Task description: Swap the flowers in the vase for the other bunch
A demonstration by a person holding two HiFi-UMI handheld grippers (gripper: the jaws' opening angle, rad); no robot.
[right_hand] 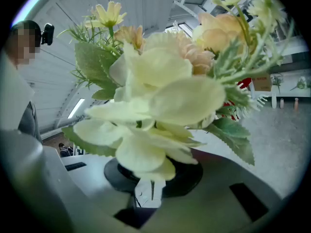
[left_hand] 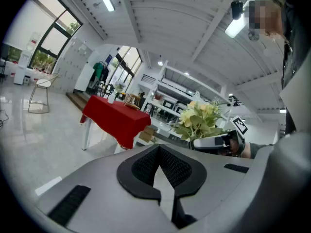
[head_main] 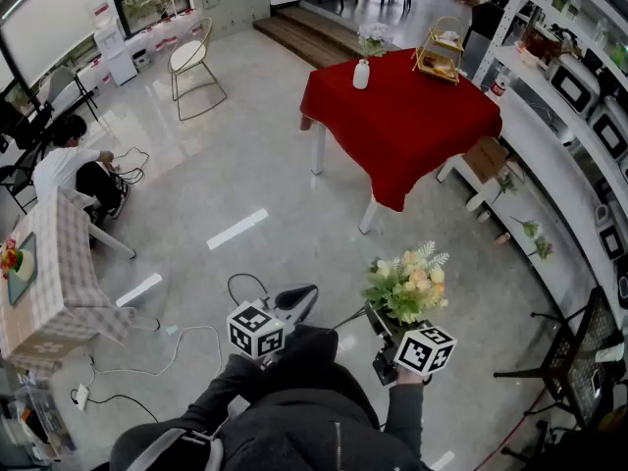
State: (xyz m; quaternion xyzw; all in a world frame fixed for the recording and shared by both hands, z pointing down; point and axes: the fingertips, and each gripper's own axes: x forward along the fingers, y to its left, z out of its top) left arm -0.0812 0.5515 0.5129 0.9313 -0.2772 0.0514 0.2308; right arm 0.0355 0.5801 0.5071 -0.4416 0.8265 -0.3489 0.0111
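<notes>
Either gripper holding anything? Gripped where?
Right gripper holds the bunch of pale yellow and peach flowers by its stems, just under the blooms. Left gripper: jaws shut, empty.

Left hand-held gripper (left_hand: 158,152) out front, jaws together, empty; right hand-held gripper (right_hand: 147,181) beside it, clamped on the flower bunch (right_hand: 160,96), both tipped slightly down.

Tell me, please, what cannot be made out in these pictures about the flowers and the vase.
Head view: the vase and its flowers on the red table are too small to identify the blooms.
Right gripper view: the yellow bunch fills the frame, hiding the vase and most of its own stems at the right gripper.
Left gripper view: the vase is a speck.
</notes>
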